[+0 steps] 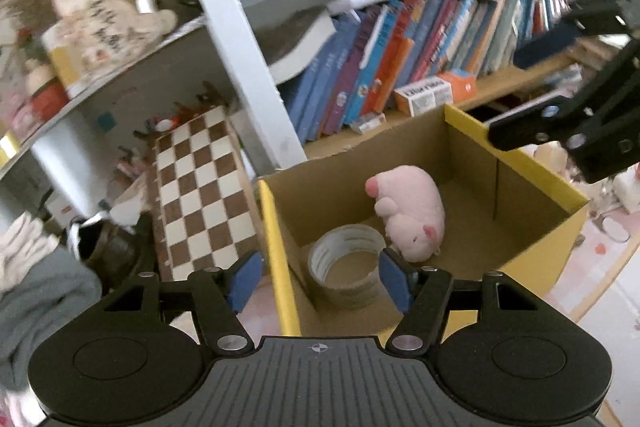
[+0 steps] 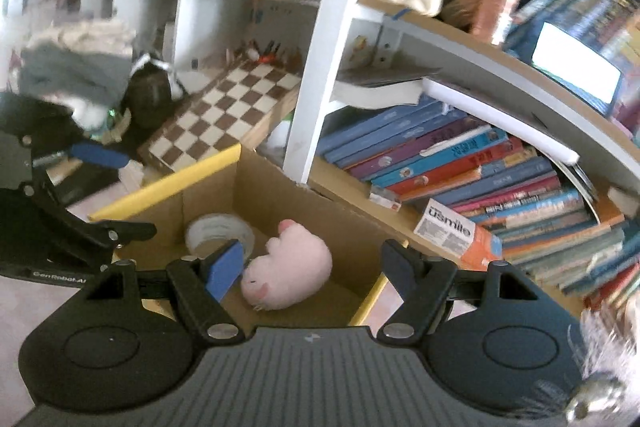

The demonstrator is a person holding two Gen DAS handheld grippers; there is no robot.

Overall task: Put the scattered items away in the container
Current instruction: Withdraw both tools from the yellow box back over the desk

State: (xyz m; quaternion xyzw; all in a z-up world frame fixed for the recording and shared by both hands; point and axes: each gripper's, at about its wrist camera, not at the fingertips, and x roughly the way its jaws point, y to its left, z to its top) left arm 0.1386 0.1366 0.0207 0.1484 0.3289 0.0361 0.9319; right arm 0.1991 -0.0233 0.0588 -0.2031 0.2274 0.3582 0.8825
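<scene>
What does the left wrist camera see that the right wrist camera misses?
Only the left view shows a white paper sheet by the right gripper. Only the right view shows a bright screen on the upper shelf and the left gripper's side. Both show the box, with a tape roll and a pink plush inside, a chessboard and books.

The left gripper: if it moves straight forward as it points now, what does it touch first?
Probably the tape roll in the cardboard box, which lies between the open fingers of the left gripper; depth is uncertain.
</scene>
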